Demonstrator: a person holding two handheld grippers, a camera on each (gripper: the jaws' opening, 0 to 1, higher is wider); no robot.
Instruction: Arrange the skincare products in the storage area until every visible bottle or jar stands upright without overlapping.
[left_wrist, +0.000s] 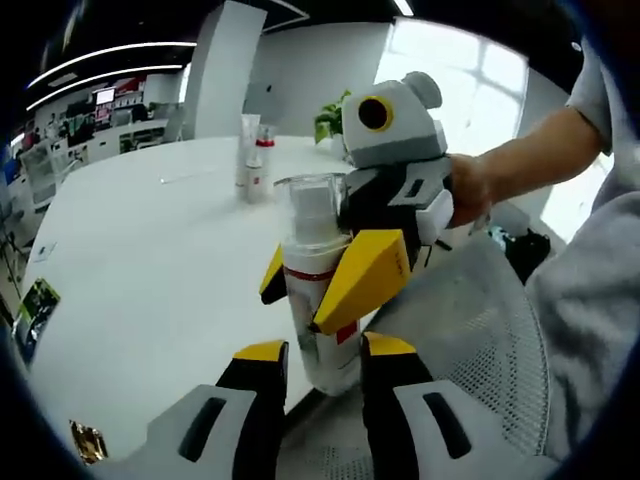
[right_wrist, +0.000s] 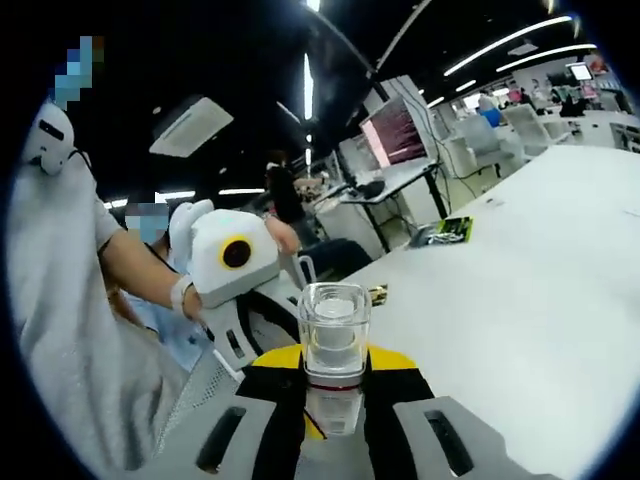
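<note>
We grip a pump bottle at the desk's near edge.

Our right tool (left_wrist: 335, 290) is clenched on the pump bottle (left_wrist: 318, 275), its yellow tips pressed on both sides of the white body below the clear cap, base at the white desk (left_wrist: 150, 270) edge. Our left tool (left_wrist: 312, 352) stands just before the bottle, slightly parted; we cannot tell whether it touches. Beyond the bottle, two more upright containers (left_wrist: 253, 160) stand far back, too small to make out.
</note>
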